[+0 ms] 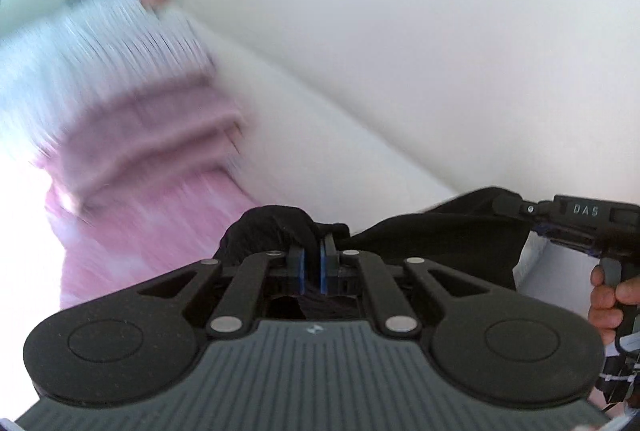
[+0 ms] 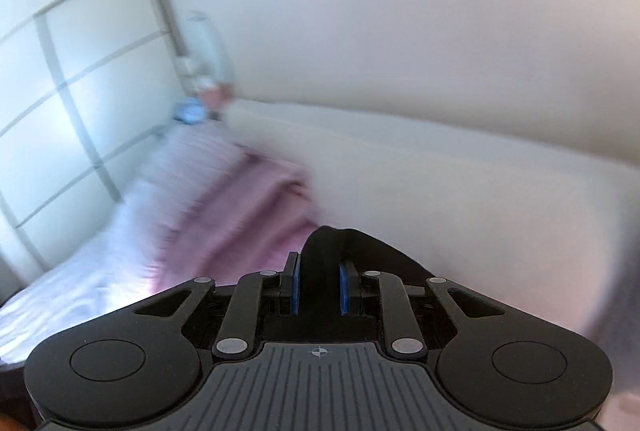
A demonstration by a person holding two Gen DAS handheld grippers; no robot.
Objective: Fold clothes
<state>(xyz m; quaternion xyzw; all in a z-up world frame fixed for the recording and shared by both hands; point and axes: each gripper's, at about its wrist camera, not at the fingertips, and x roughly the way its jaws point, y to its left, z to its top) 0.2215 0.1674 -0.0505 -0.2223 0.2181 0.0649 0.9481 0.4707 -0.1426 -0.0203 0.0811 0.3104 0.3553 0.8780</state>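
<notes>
A black garment hangs stretched between both grippers above the bed. In the left wrist view my left gripper is shut on a bunched corner of it, with cloth bulging past the blue pads. My right gripper enters at the right edge of that view, pinching the garment's other end, with a person's hand on its handle. In the right wrist view my right gripper is shut on a thick fold of the black garment that fills the gap between its pads. The lower part of the garment is hidden behind the gripper bodies.
A bed with a pink cover and a folded pink blanket lies below and to the left, blurred. White striped bedding lies beyond it. A white panelled unit stands at the left and a plain white wall ahead.
</notes>
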